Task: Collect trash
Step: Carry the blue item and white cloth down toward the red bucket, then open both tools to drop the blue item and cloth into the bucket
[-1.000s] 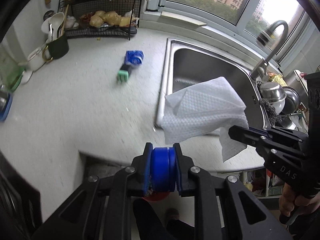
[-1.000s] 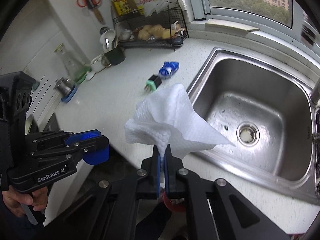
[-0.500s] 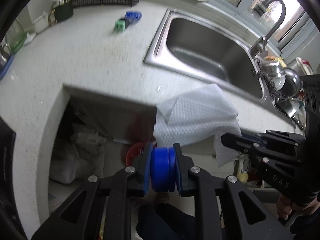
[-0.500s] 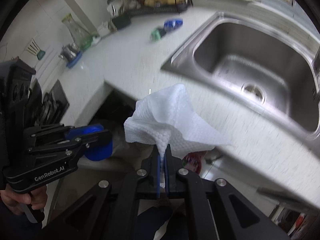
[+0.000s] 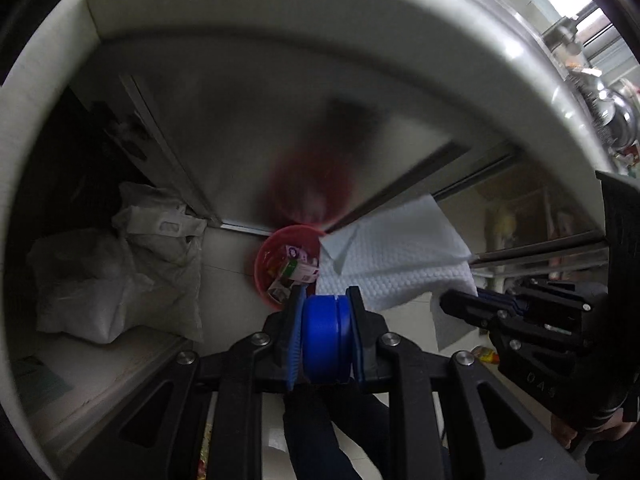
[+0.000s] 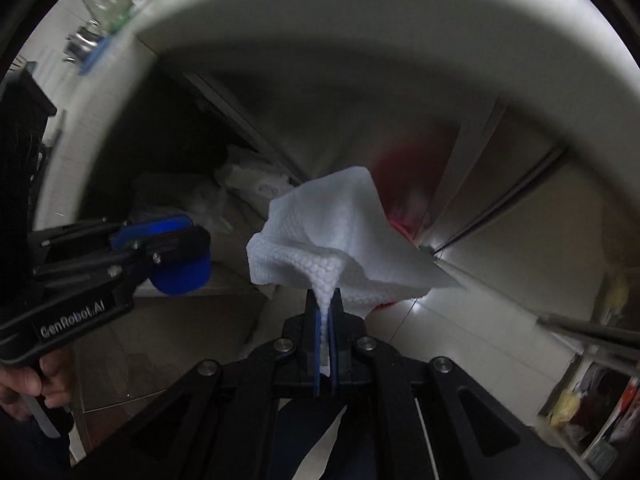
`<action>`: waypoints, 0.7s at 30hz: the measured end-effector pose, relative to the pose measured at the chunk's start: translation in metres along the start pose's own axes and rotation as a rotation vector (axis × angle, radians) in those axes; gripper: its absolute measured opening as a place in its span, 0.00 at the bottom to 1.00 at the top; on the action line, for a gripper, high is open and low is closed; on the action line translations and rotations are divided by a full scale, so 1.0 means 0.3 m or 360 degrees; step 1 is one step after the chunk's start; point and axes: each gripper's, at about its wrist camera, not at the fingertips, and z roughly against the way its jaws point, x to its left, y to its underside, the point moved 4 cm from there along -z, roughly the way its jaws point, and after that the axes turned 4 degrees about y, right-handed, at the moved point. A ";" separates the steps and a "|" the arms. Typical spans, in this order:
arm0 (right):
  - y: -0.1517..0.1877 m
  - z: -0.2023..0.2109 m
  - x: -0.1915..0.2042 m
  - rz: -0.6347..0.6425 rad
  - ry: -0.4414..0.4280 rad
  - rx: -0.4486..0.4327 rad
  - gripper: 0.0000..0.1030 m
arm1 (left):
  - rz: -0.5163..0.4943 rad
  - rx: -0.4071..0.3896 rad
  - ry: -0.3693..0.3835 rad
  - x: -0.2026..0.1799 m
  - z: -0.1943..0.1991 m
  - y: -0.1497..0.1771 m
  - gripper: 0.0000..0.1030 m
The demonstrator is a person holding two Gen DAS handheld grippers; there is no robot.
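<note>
My left gripper [image 5: 326, 308] is shut on a blue round cap [image 5: 325, 336]; it also shows in the right wrist view [image 6: 180, 264]. My right gripper [image 6: 327, 300] is shut on a white paper towel [image 6: 336, 232], which hangs to the right in the left wrist view [image 5: 396, 260]. A red trash bin [image 5: 266, 264] holding cartons stands on the floor below the counter, just beyond the left gripper. The towel hides most of the bin in the right wrist view.
The white counter edge [image 5: 360, 12] arches overhead. Steel cabinet doors [image 5: 280, 120] stand behind the bin. White plastic bags [image 5: 120, 272] lie in the open cabinet at left. Shelves with items [image 6: 592, 420] are at the right.
Both grippers dropped from counter height to below the counter edge, toward the floor. The sink and countertop left view; the red bin now sits close ahead. Both grips are unchanged.
</note>
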 end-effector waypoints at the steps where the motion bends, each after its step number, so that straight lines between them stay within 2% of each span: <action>1: 0.003 -0.038 0.000 0.0001 0.0010 0.0009 0.03 | -0.0002 0.0007 0.0002 0.018 -0.025 0.001 0.17; 7: 0.020 -0.347 -0.048 -0.0063 0.0042 0.0074 0.03 | -0.0039 0.0066 -0.0039 0.116 -0.344 0.024 0.17; 13: 0.014 -0.644 -0.094 -0.0049 0.0090 0.0067 0.03 | -0.0062 0.0153 -0.0036 0.183 -0.647 0.048 0.17; 21: 0.049 -0.925 -0.166 -0.0085 0.0086 0.0116 0.03 | -0.0053 0.0224 -0.0034 0.263 -0.990 0.090 0.17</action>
